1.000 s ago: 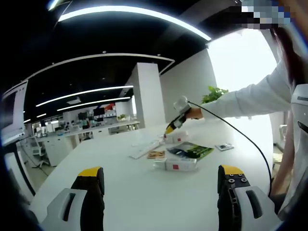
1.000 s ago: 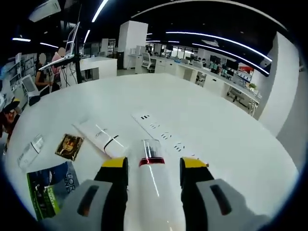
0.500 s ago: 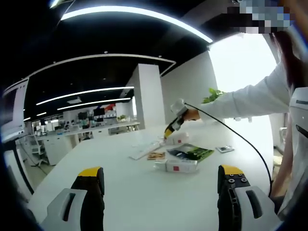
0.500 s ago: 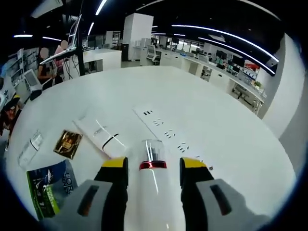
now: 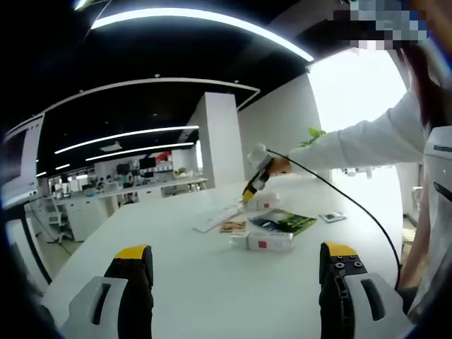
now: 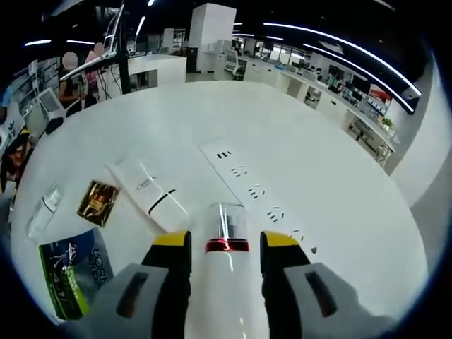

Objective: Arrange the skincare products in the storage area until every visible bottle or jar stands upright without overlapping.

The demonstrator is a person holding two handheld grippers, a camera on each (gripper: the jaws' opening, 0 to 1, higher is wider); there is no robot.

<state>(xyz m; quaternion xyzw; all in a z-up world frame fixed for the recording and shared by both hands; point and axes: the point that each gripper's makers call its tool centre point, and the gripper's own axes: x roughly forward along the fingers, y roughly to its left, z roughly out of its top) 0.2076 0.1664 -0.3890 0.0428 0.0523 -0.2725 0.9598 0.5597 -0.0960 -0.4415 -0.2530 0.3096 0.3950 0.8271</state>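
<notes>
Right gripper view: fingers [image 6: 173, 251] pinch a white bottle [image 6: 226, 282]; left gripper's [image 5: 236, 268] fingers spread apart.

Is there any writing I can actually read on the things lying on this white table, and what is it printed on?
"ORE": large white letters on the green and blue packet, cut off, the rest unreadable.
White tube lying flat: small dark print, too blurred to read.
Brown sachet: gold design, no legible words.
White box: red mark, too small to read.
</notes>
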